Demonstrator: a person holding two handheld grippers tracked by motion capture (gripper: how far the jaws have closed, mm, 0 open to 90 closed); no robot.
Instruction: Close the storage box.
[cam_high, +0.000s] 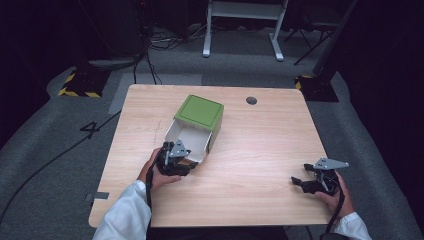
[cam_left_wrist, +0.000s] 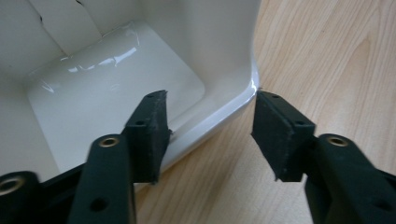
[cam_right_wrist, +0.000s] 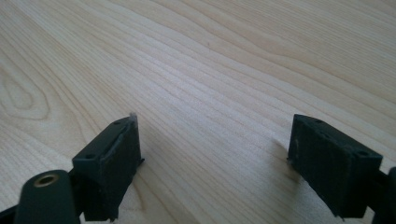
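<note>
A green box (cam_high: 198, 112) with a white inside lies on its side in the middle of the wooden table (cam_high: 260, 150), its open mouth facing the person. My left gripper (cam_high: 186, 159) is open at the box's near rim. In the left gripper view the white rim (cam_left_wrist: 219, 116) runs between the two jaws, one jaw inside the box and one outside over the wood; my left gripper (cam_left_wrist: 210, 126) straddles that lip without closing. My right gripper (cam_high: 299, 182) rests open low over bare wood at the table's right front, nothing between its jaws (cam_right_wrist: 212, 154).
A dark round grommet hole (cam_high: 251, 100) sits near the table's far edge. Beyond the table are cables on grey carpet, a white desk frame (cam_high: 243, 30) and yellow-black striped bases (cam_high: 80, 85).
</note>
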